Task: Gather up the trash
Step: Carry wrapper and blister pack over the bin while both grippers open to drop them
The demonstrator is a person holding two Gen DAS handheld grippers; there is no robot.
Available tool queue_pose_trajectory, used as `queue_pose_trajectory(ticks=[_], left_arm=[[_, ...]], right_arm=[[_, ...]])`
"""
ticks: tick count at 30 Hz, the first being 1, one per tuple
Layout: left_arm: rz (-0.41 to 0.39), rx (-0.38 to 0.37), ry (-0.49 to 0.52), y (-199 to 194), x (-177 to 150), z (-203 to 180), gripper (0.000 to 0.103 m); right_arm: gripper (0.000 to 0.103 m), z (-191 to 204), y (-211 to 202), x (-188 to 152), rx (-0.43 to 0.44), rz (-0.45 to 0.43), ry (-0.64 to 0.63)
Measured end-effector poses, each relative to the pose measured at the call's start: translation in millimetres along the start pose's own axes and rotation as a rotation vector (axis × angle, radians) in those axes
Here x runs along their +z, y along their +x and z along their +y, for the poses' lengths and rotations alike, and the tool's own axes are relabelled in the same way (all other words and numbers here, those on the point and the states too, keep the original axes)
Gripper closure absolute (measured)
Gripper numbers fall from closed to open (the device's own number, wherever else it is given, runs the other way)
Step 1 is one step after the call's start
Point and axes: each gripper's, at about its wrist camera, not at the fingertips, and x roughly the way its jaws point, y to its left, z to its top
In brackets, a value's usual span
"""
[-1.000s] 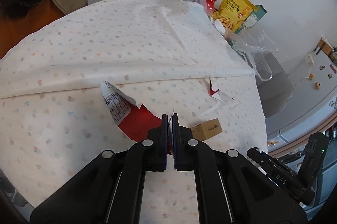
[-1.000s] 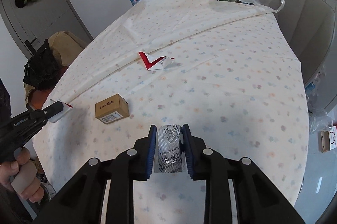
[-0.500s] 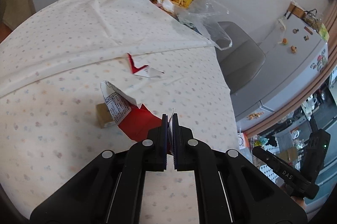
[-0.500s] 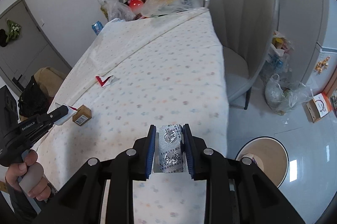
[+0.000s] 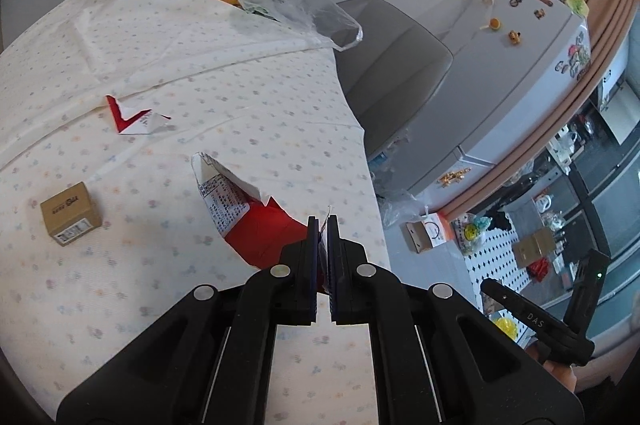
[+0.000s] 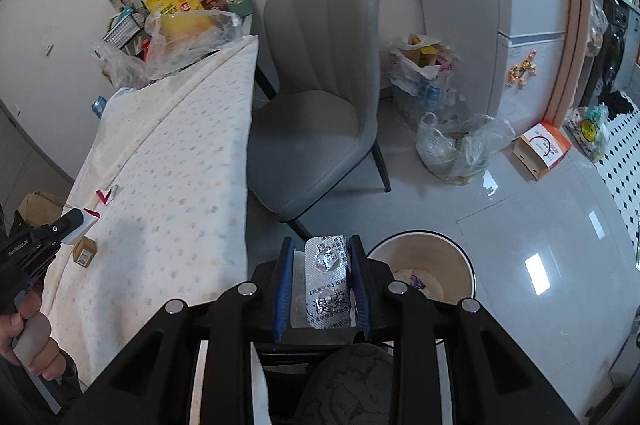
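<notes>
Trash in both grippers: our right gripper [image 6: 323,279] clamps a blister pack [image 6: 329,283] beside the bin [image 6: 456,253]; our left gripper [image 5: 322,257] pinches a red wrapper [image 5: 244,215] above the bench edge [image 5: 360,161]. Center over the bin's mouth before releasing.

My left wrist view looks down across the tabletop [image 5: 168,289] from close above. My right looks past its edge toward the grey chair [image 6: 320,97] and floor. Both share the small cardboard box [image 5: 70,213].
</notes>
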Motion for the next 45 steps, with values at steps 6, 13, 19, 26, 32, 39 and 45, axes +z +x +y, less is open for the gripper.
queue_pose_trajectory(ticks=[6,13,19,26,32,39,45], left_arm=[[0.036,-0.014,0.051,20.9,-2.6,-29.6,0.098],[0.067,-0.022,0.097,39.8,-5.8,-57.3,0.098],[0.098,-0.018,0.126,55.8,-9.7,-74.4,0.098],[0.118,-0.022,0.152,69.1,-11.7,-92.4,0.098],[0.138,-0.033,0.18,81.5,-14.7,-109.8,0.098],[0.177,-0.063,0.226,99.4,-20.6,-137.0,0.098],[0.239,-0.098,0.282,121.8,-36.8,-166.9,0.098]], right_arm=[[0.075,-27.5,3.0,-4.6,-0.013,-0.004,0.052],[0.075,-46.7,14.3,-7.2,-0.018,0.003,0.087],[0.075,-60.4,26.2,-5.3,-0.011,0.004,0.109],[0.075,-75.9,41.8,0.8,0.032,0.013,0.163],[0.051,-90.8,41.0,4.2,0.029,-0.017,0.197],[0.046,-115.0,26.5,-6.3,-0.006,-0.034,0.24],[0.041,-145.6,1.2,-18.6,-0.048,-0.07,0.299]])
